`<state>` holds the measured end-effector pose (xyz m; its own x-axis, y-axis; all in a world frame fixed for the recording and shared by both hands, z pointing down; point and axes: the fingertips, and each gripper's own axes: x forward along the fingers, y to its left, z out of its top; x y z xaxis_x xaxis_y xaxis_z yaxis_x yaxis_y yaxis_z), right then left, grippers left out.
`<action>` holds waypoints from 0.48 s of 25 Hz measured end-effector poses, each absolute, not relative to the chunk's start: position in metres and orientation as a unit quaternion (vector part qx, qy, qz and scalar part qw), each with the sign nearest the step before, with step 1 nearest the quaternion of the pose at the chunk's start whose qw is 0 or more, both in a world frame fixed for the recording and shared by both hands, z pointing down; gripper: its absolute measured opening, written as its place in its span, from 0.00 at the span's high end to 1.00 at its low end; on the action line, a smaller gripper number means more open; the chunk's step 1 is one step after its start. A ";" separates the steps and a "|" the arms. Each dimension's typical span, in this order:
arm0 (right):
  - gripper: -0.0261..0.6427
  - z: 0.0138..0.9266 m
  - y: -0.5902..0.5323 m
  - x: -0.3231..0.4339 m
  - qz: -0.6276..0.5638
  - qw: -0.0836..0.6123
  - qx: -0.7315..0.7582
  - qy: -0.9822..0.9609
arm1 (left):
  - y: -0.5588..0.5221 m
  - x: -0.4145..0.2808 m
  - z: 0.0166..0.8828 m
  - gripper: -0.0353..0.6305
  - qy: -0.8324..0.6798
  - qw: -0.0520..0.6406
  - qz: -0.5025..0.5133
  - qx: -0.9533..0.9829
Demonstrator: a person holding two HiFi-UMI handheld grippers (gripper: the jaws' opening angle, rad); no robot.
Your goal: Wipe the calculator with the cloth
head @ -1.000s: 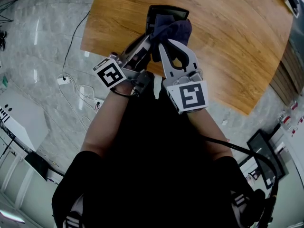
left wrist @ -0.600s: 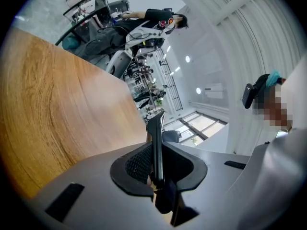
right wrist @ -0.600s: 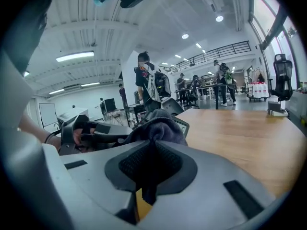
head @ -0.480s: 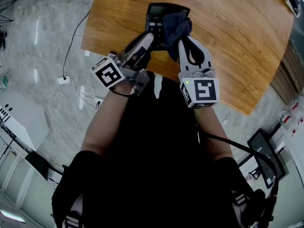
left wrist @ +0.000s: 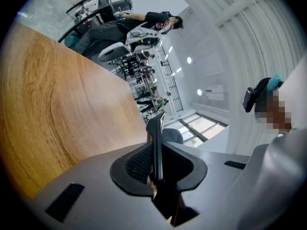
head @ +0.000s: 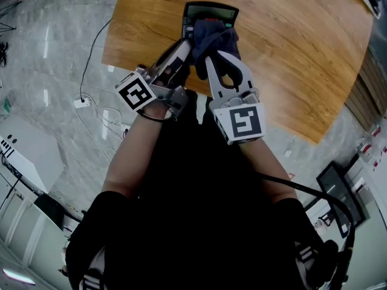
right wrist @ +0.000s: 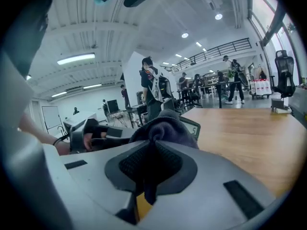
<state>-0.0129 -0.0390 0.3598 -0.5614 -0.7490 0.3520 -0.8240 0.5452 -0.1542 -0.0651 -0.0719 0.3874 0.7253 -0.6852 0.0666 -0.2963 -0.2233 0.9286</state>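
A black calculator [head: 210, 12] lies near the front edge of the wooden table [head: 290, 53], its display end away from me. My left gripper [head: 186, 46] is shut on the calculator's left side. Seen from the left gripper view, the calculator [left wrist: 156, 138] stands edge-on between the pads of that gripper [left wrist: 154, 163]. My right gripper [head: 209, 57] is shut on a dark blue cloth [head: 213, 36], which is bunched over the keys. In the right gripper view the cloth [right wrist: 165, 126] bulges out of the right gripper [right wrist: 149, 164], and the calculator's display [right wrist: 193, 127] peeks out behind it.
The table's front edge runs just under both grippers. A cable and a power strip [head: 81, 101] lie on the marble floor at the left. A dark monitor [head: 338, 198] is at the lower right. People and desks stand far off in both gripper views.
Half a second ago the right gripper and cloth were farther right, leaving the keys bare. They have swept back left over the keys. The left gripper has kept its hold.
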 end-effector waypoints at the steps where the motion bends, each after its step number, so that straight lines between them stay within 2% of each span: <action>1: 0.91 0.357 -0.034 -0.020 0.154 0.119 0.441 -0.876 | -0.072 -0.065 0.388 0.84 -0.324 0.533 -0.183 0.760; 5: 0.91 0.354 -0.022 -0.031 0.168 0.112 0.425 -0.882 | -0.074 -0.065 0.382 0.84 -0.316 0.536 -0.201 0.757; 12: 0.91 0.368 -0.033 0.014 0.168 0.126 0.474 -0.855 | -0.073 -0.066 0.378 0.84 -0.316 0.533 -0.199 0.759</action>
<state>0.0144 -0.0332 0.3680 -0.5190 -0.7685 0.3742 -0.8530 0.4940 -0.1685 -0.0657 -0.0728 0.3776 0.7209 -0.6922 0.0349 -0.2684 -0.2324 0.9348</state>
